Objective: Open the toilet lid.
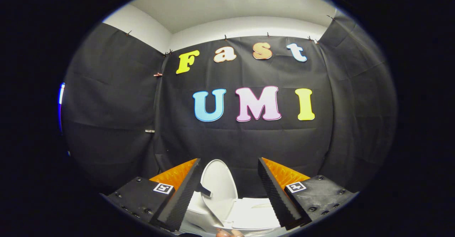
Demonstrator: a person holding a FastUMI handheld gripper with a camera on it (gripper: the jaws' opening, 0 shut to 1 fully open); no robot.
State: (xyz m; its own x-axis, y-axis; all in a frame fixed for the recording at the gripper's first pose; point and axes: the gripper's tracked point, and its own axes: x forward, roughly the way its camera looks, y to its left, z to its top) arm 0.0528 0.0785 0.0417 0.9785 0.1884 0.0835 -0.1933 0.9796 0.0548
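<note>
White toilet lid [219,183] stands raised — long axis upright; tongs [229,166] spread apart, empty.

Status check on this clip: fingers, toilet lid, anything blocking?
Gripper fingers open, holding nothing. Toilet lid raised upright, showing between the fingers, apart from both. Toilet below it. Nothing in the way.
</note>
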